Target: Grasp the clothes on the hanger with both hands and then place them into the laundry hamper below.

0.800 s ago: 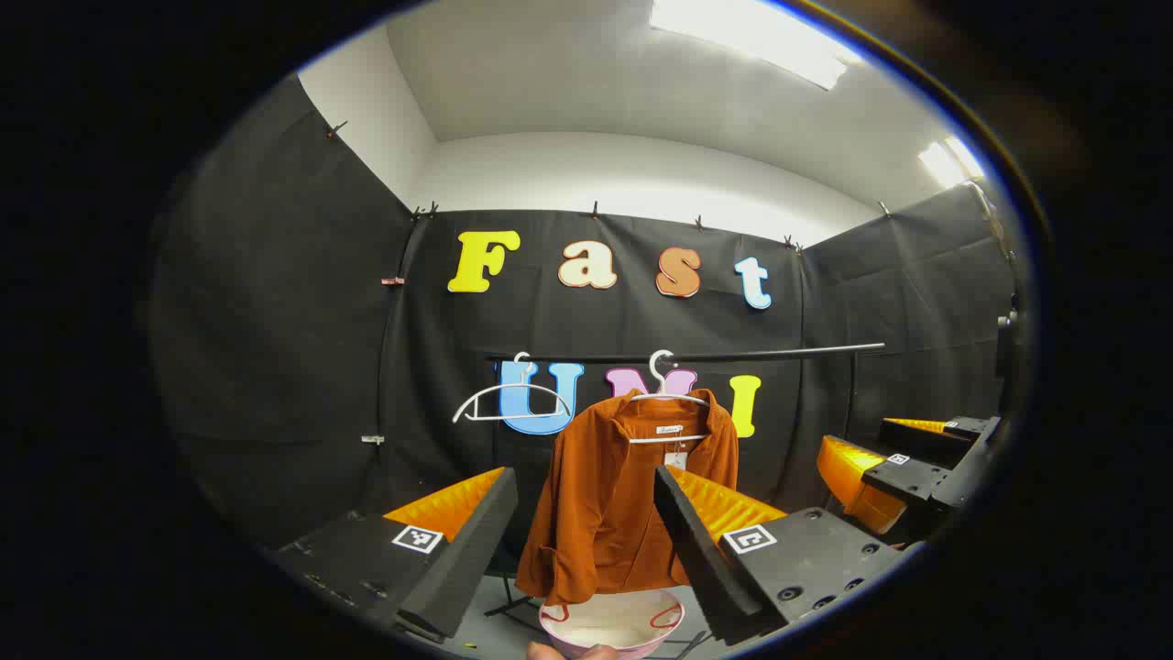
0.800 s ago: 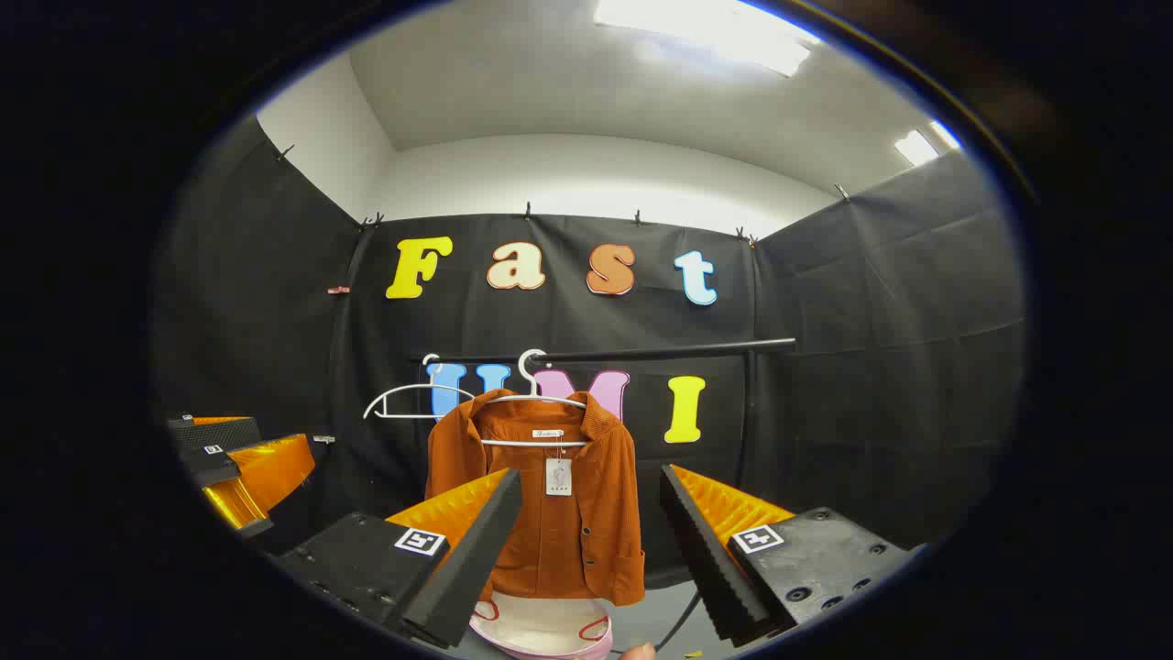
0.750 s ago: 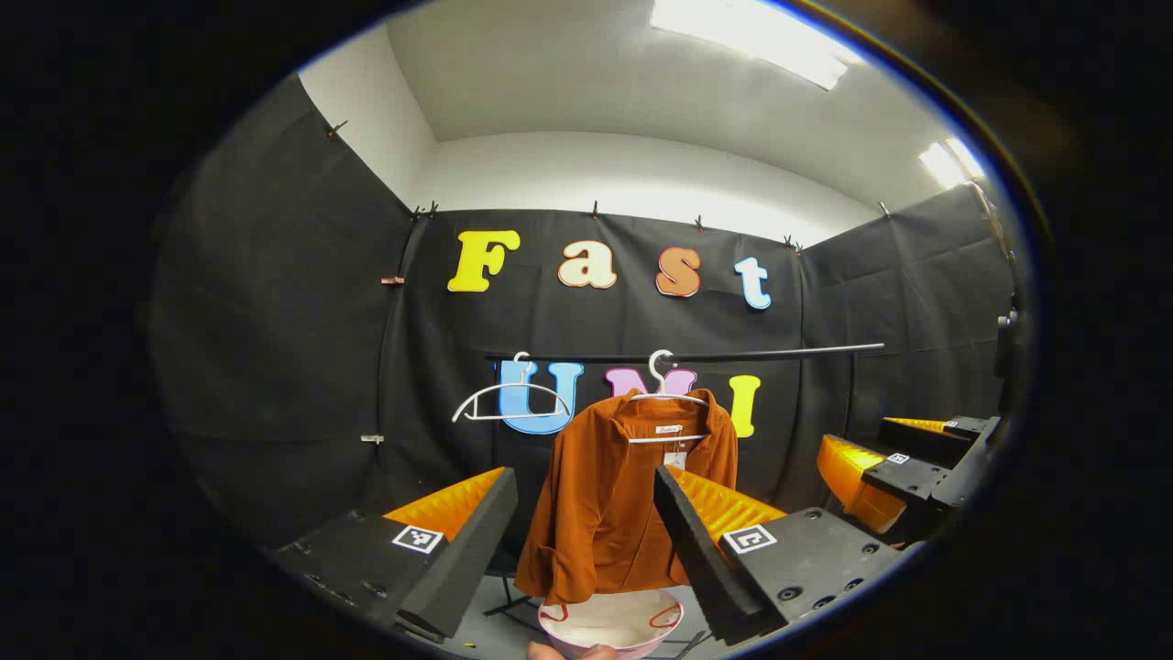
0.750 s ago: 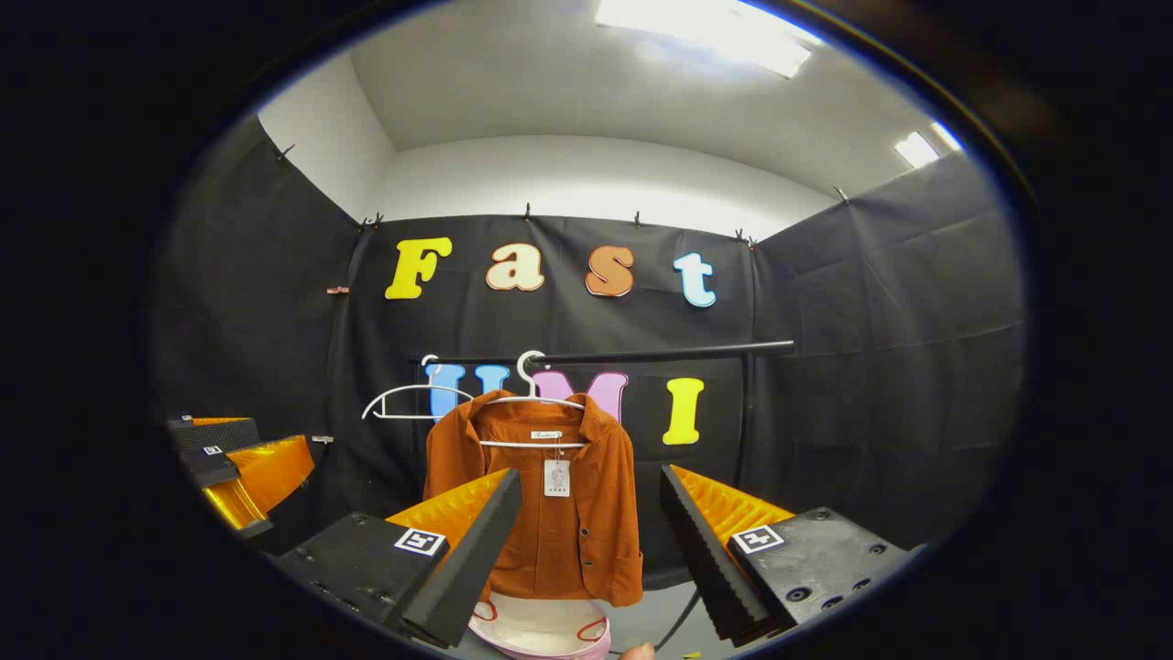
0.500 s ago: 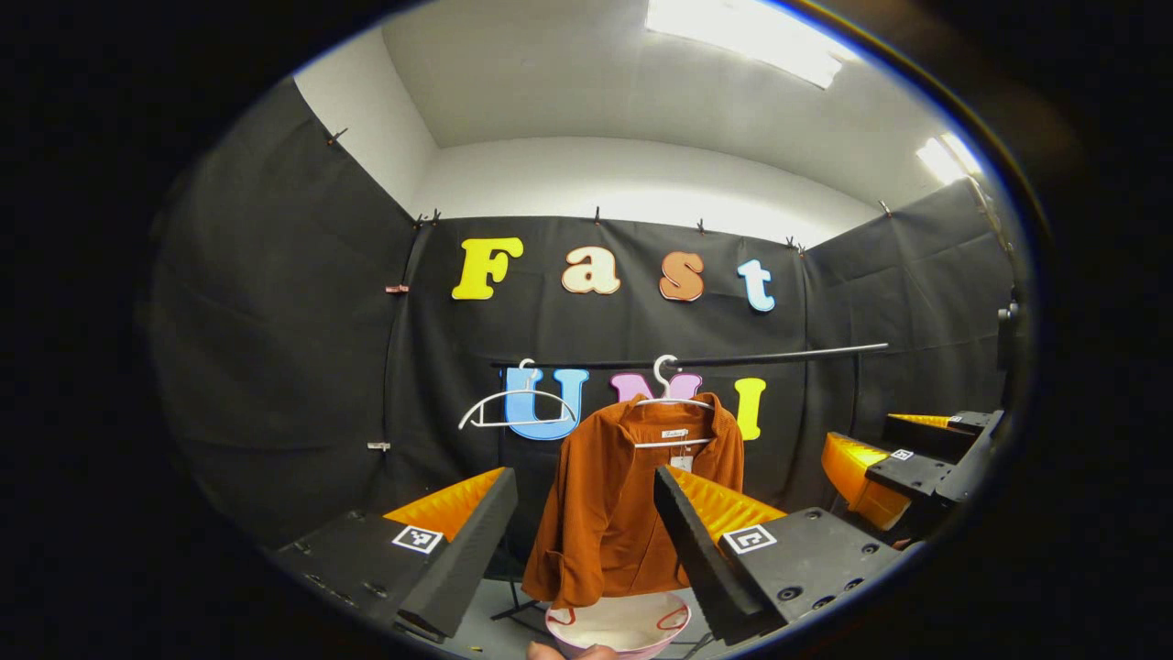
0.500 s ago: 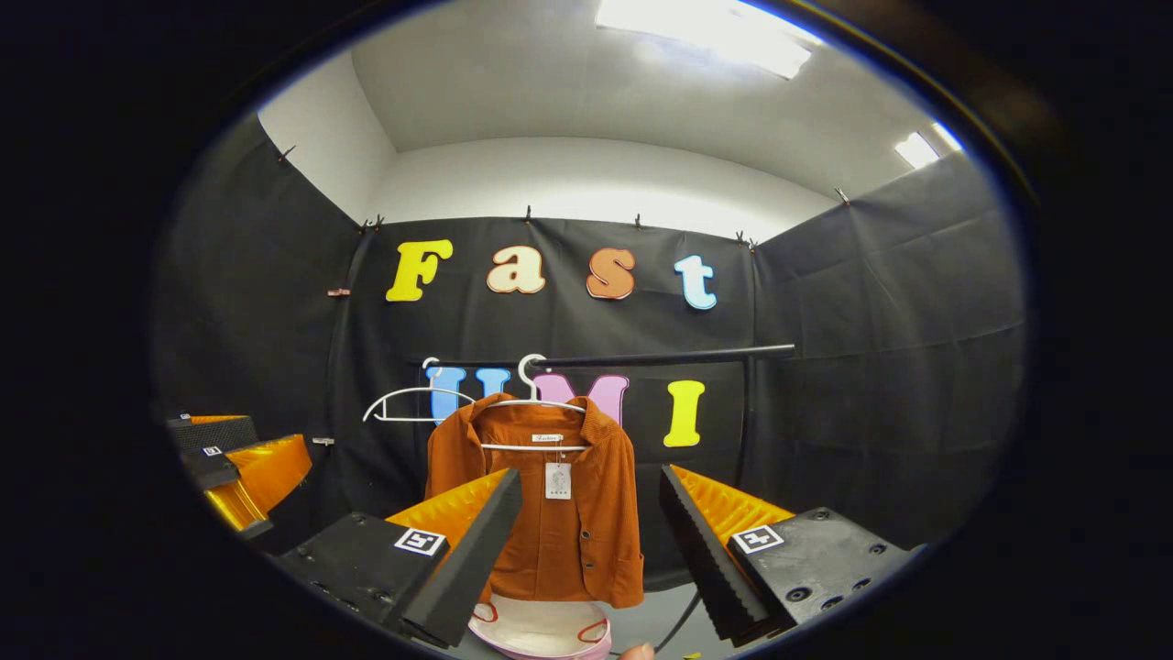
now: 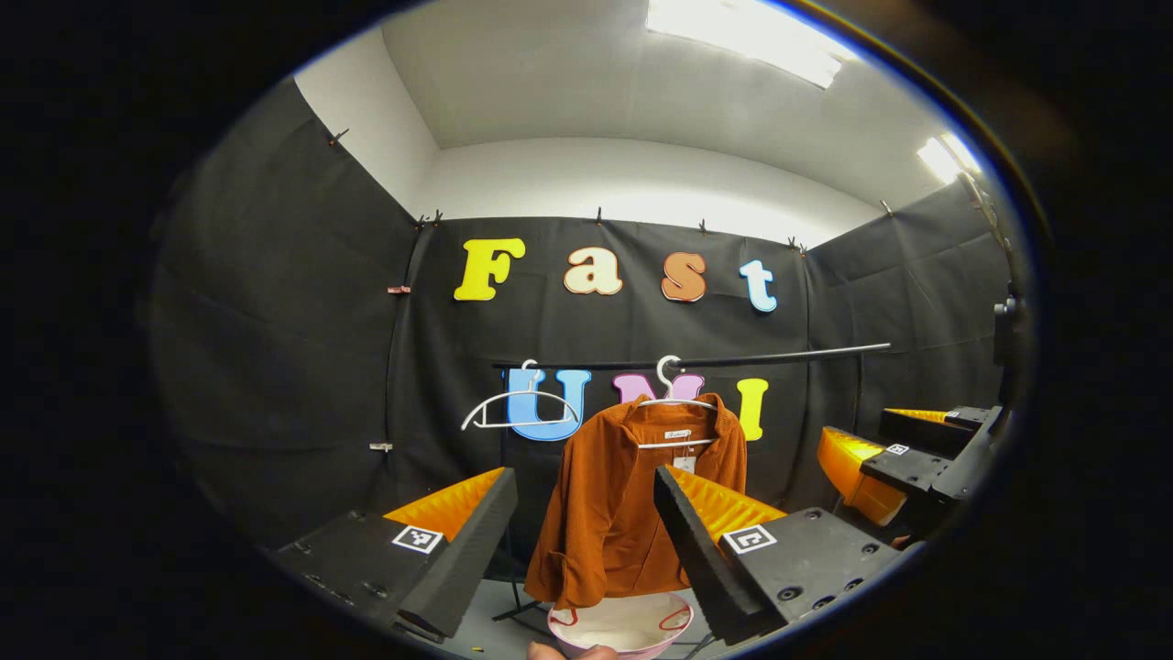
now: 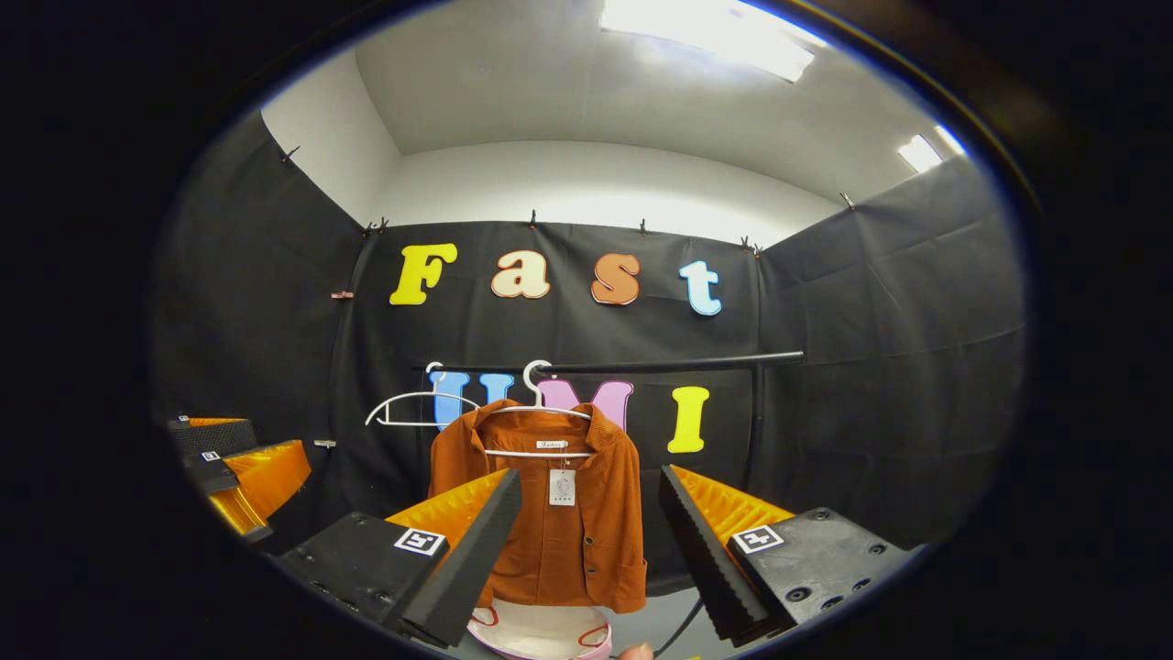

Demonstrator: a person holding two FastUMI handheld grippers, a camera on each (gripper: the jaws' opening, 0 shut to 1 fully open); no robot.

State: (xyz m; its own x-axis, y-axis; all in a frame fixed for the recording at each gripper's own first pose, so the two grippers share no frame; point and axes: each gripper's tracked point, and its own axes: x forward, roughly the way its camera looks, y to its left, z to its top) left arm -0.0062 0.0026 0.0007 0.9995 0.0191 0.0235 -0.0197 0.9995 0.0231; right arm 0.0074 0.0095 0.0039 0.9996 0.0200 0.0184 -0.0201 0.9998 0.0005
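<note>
While the left claw (image 7: pixel 585 513) is held level with its fingers spread wide and empty, well short of the rail (image 7: pixel 696 361), the shirt (image 7: pixel 632 504) hangs on a hanger (image 7: pixel 674 403) above the hamper (image 7: pixel 623 625), beside a bare hanger (image 7: pixel 520 410); the right claw (image 7: pixel 903 458) shows off to the side. From the right gripper view, that claw (image 8: pixel 586 518) is likewise level, parted and empty, framing the shirt (image 8: pixel 550 513) over the hamper (image 8: pixel 541 632).

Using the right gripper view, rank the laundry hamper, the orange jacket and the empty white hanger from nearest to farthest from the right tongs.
1. Laundry hamper: low, just beyond the open right tongs.
2. Orange jacket: straight ahead, hanging above the hamper.
3. Empty white hanger: on the rail, up and left of the jacket; roughly as deep, so a loose call.
</note>
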